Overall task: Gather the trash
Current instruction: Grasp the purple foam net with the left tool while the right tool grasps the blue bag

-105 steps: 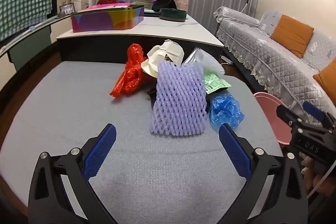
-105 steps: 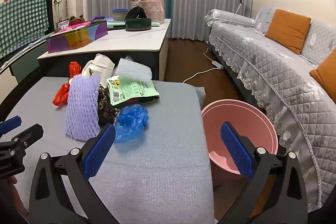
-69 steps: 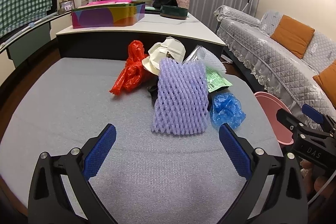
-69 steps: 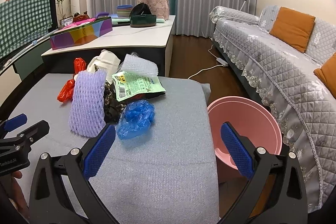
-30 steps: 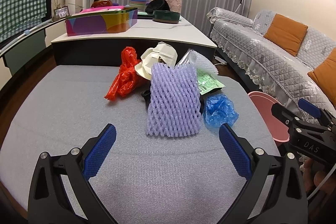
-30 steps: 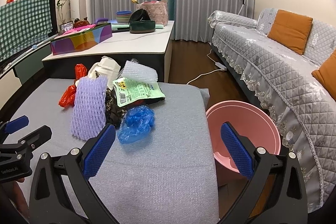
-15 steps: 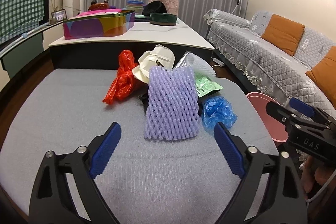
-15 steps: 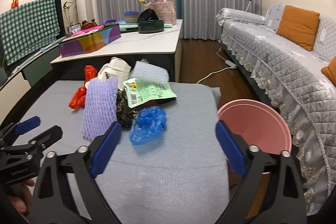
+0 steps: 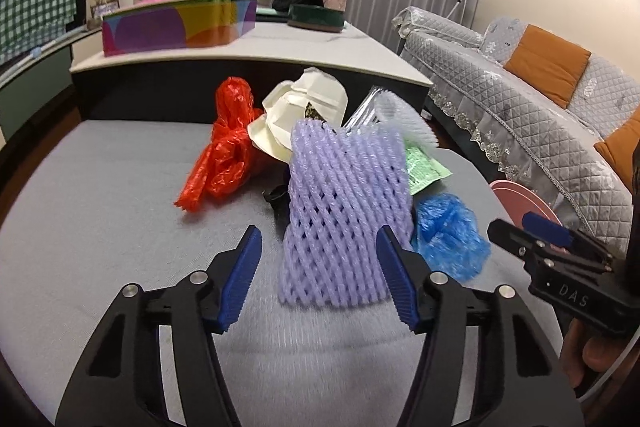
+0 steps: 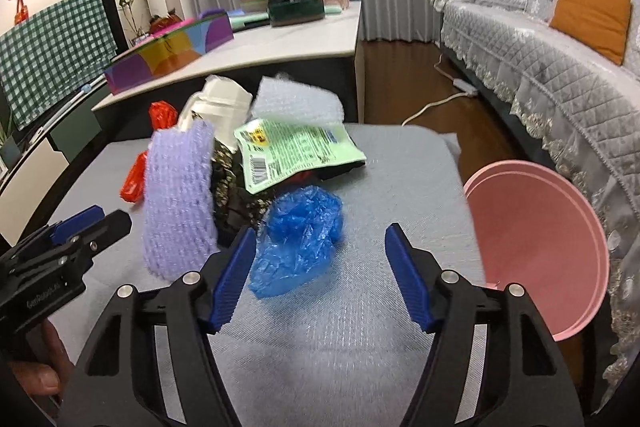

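A pile of trash lies on a grey padded table [image 9: 100,187]: a purple foam net [image 9: 344,211] [image 10: 176,199], a red plastic bag [image 9: 226,151], a cream paper container [image 9: 304,111], a green wrapper [image 10: 292,151], a white foam sheet [image 10: 296,105] and a crumpled blue plastic bag [image 9: 448,231] [image 10: 300,235]. My left gripper [image 9: 320,275] is open just in front of the purple net, its fingers on either side of the net's lower part. My right gripper [image 10: 320,275] is open, its left finger beside the blue bag. A pink bin [image 10: 540,247] stands off the table's right edge.
A white-topped counter [image 9: 280,43] behind the table holds a colourful box [image 9: 176,27], a dark green bowl [image 9: 316,15] and a pink basket. A grey quilted sofa [image 10: 540,39] with orange cushions runs along the right. A power cord lies on the wood floor.
Both grippers moved forward toward the pile and their fingers narrowed from wide open. The purple net and the blue bag look larger and closer. No trash has moved.
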`<state>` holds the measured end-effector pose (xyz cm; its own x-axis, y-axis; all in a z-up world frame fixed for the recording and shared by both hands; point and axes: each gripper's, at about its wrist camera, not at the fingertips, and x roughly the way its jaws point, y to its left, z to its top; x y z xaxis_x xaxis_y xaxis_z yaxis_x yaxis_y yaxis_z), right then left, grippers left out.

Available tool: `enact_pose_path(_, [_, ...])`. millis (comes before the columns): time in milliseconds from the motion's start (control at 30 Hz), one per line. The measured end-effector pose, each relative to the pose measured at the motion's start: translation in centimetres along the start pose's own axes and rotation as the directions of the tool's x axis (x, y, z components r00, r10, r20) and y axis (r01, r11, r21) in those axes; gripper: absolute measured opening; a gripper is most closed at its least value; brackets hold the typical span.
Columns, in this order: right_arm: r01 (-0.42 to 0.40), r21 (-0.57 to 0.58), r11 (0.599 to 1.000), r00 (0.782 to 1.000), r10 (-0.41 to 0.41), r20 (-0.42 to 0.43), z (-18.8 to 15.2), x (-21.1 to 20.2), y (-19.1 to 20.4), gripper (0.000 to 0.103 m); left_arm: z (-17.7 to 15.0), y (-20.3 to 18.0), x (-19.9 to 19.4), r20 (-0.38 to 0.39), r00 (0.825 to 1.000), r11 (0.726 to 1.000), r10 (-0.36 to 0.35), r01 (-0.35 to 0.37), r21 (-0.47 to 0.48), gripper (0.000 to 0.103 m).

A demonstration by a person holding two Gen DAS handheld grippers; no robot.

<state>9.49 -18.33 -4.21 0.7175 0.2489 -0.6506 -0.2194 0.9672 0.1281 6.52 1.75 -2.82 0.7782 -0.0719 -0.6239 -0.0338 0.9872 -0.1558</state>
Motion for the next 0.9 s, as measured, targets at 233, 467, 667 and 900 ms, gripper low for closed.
enact_pose_path(233, [-0.027, 0.021, 0.999, 0.997, 0.029, -0.070, -0.3, 2.9, -0.4, 0.067, 0.6, 0.6, 3.1, -0.026, 1.000, 0.999, -0.017, 0.016, -0.030, 0.059])
enact_pose_path(467, [-0.046, 0.024, 0.999, 0.992, 0.048, -0.119, -0.7, 4.3, -0.2, 0.038, 0.8, 0.2, 4.7, -0.063, 0.997, 0.998, -0.053, 0.051, -0.044, 0.022])
enact_pose_path(667, [-0.054, -0.006, 0.999, 0.993, 0.053, -0.107, -0.7, 4.0, 0.1, 0.008, 1.0, -0.3, 3.7, -0.040, 0.997, 0.998, -0.061, 0.061, -0.010, 0.009])
enact_pose_path(900, [-0.033, -0.044, 0.998, 0.999, 0.031, -0.031, 0.1, 1.7, 0.5, 0.005, 1.3, -0.5, 1.6, 0.009, 0.997, 0.997, -0.074, 0.074, 0.010, 0.008])
